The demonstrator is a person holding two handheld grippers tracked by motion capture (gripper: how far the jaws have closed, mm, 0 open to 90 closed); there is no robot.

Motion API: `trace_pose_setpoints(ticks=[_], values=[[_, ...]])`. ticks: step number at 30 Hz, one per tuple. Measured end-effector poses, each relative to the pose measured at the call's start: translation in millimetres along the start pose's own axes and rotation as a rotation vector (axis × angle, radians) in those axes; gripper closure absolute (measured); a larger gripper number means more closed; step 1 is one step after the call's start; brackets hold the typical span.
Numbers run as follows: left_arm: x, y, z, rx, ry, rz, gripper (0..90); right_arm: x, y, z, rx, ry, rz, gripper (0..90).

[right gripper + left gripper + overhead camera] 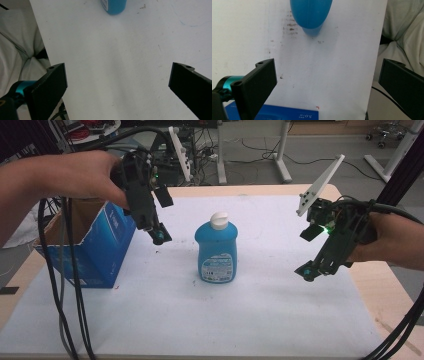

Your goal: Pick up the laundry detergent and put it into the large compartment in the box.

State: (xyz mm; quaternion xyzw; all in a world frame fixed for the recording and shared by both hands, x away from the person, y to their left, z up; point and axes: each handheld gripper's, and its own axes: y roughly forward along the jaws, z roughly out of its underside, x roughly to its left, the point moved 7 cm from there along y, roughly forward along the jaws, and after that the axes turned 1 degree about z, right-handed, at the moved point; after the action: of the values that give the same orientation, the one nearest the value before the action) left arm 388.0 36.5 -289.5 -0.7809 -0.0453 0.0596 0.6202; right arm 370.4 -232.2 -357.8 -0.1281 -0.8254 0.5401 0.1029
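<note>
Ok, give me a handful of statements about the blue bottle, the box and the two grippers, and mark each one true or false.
1. The blue plastic bottle with a white cap stands upright on the white sheet. True.
2. The left gripper is shut on the bottle. False: its jaws stand wide apart in the air, left of the bottle.
3. The blue cardboard box sits at the left edge of the sheet, top open. True.
4. The right gripper rests inside the box. False: it hovers open, right of the bottle.
5. The bottle lies between the two grippers. True.
</note>
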Motion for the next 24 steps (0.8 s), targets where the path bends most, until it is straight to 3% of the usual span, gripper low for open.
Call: trace_pose_setpoints(ticks=[24], values=[[9.8, 14.5, -49.2, -0.037, 0.072, 0.015, 1.6, -5.2, 2.6, -1.2, -0.002, 0.006, -0.008, 1.0]])
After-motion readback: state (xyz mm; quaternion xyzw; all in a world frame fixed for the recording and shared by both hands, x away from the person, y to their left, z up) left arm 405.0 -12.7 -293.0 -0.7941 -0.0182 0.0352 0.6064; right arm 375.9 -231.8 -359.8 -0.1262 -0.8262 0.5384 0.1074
